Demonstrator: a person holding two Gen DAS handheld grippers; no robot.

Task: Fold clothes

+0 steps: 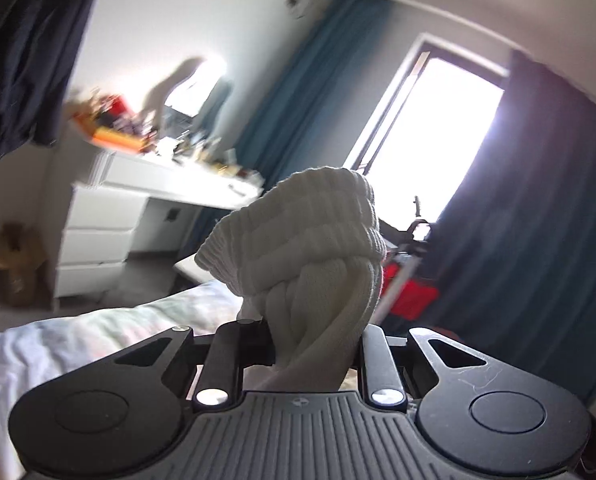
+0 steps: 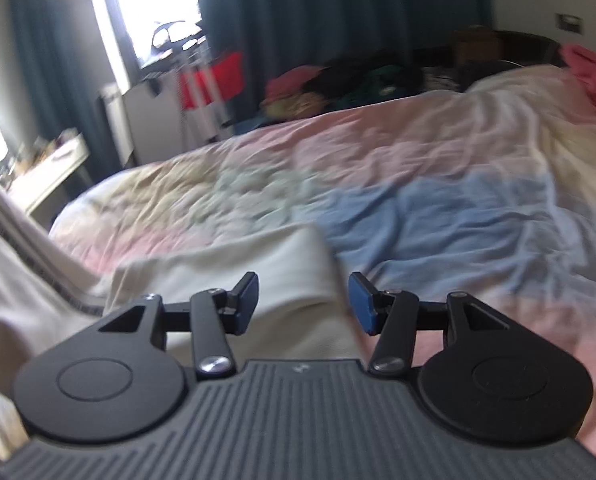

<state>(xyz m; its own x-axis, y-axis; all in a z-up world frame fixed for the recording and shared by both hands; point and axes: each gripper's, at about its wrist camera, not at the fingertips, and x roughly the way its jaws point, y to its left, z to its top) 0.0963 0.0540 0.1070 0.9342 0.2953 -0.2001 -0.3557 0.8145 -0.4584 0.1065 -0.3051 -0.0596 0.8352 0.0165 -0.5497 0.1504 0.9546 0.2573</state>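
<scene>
Left tool (image 1: 316, 344) pinches bunched cream garment (image 1: 310, 240), hiding its pads

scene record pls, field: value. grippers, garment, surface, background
left gripper: shut on a bunched cream ribbed garment, lifted above the bed
right gripper: open, holding nothing, above cream fabric on the bed
surface: bed with pastel patchwork cover
background: white dresser, teal curtains, bright window
image quality: motion blur in the right wrist view

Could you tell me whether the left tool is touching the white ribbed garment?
Touching. The left wrist view shows the left tool closed on the white ribbed garment, whose bunched fabric fills the space between the fingers and rises above them.
</scene>
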